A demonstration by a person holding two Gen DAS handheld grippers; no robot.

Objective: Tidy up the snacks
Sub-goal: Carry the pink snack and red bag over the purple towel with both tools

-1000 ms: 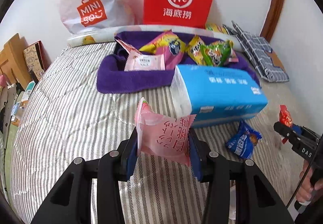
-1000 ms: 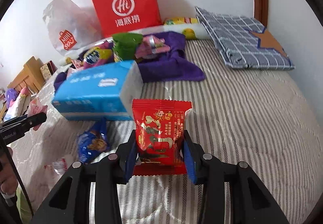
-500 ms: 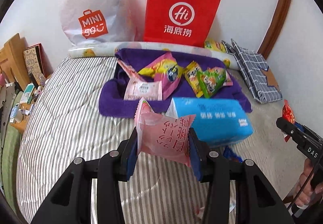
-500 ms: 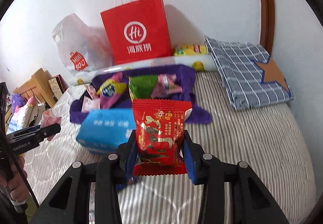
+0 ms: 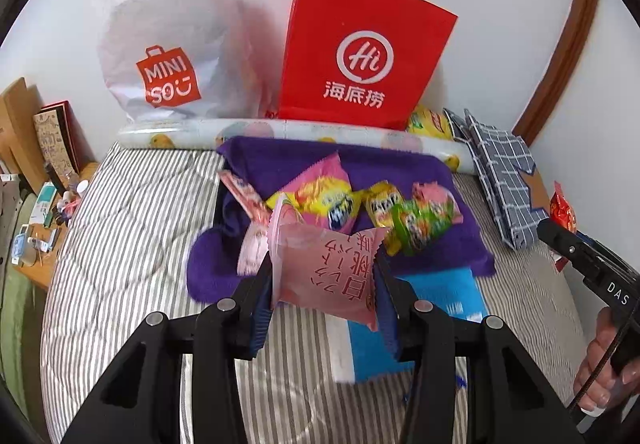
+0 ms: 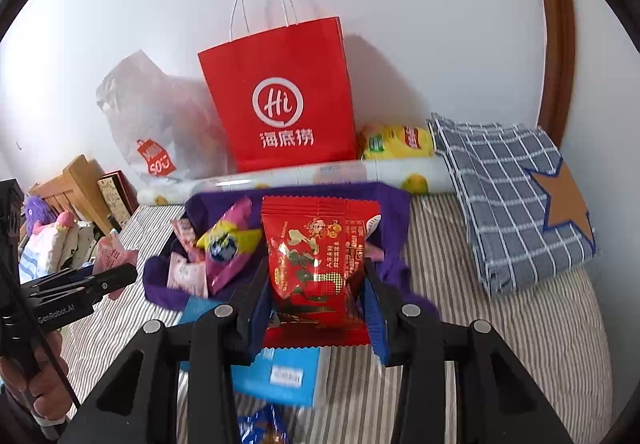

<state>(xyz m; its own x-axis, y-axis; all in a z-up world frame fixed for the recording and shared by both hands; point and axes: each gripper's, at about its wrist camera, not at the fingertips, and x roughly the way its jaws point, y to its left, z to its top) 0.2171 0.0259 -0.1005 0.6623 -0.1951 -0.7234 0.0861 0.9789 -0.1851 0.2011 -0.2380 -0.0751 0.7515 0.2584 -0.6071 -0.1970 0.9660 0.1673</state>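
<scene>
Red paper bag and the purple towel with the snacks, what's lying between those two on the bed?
A long rolled sheet printed with fruit lies crosswise between the red paper bag and the purple towel, clearest in the right wrist view.

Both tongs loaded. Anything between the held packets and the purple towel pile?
Only the blue tissue pack, lying on the bed below and in front of both tongs. The pink packet in the left tongs and the red packet in the right tongs ride above it; the purple towel lies just beyond.

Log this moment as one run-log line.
left tongs: shut on pink packet | right tongs: shut on red packet | both above purple towel
</scene>
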